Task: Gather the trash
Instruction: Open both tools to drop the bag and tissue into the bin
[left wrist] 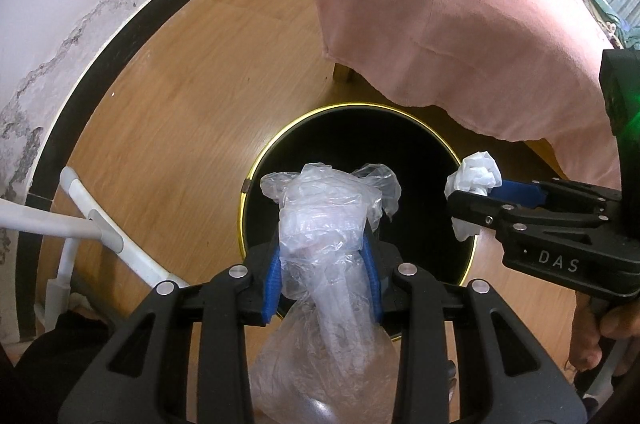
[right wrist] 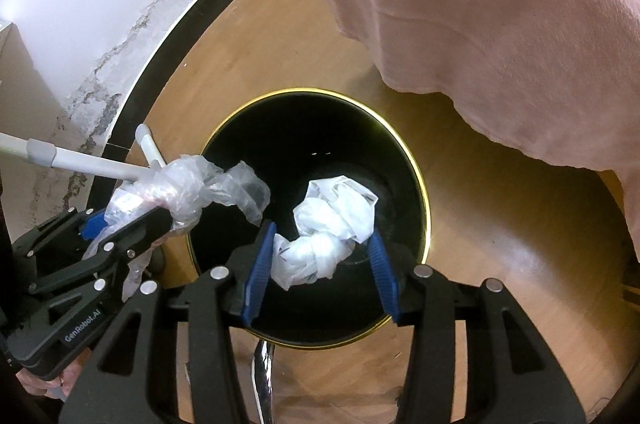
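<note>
left gripper (left wrist: 325,260) clenched on clear crumpled plastic bag (left wrist: 320,224), held above the near rim of the bin (left wrist: 256,168) | right gripper (right wrist: 322,250) grasping white crumpled bag (right wrist: 332,224) over the bin's dark mouth; jaws partly apart | pink cloth (left wrist: 440,4) drapes beside the bin

Crinkled clear plastic bag (left wrist: 328,224), glossy. Crumpled white plastic wrapper (right wrist: 336,220), thin. Black bin (right wrist: 312,128), shiny brass-coloured rim. Wood-grain floor (left wrist: 180,96), smooth, slight sheen. Pink cloth (left wrist: 440,4), matt, soft. Wall paint (left wrist: 80,4) cracked, flaking.
</note>
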